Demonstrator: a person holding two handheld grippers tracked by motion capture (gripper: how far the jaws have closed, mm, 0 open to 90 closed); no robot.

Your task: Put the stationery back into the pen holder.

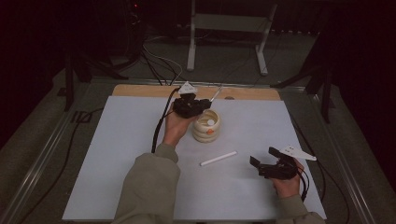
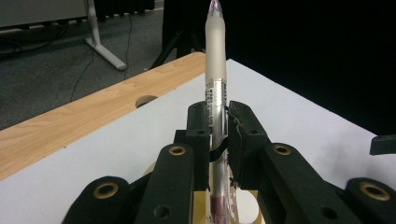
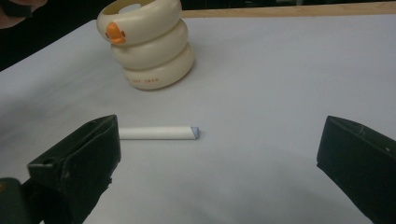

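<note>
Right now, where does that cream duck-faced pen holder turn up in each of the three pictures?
High view: the cream duck pen holder stands mid-table, just right of the left hand-held gripper.
Left gripper view: a slice of its cream rim peeks out at the bottom edge, under the clamped pen.
Right gripper view: upper left, orange beak facing the camera.
Shared landmark: the white sheet with the wooden table edge beyond it.

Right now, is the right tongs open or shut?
Open. The right tongs hold their jaws wide apart with nothing between; the white stick lies on the table beyond.
</note>
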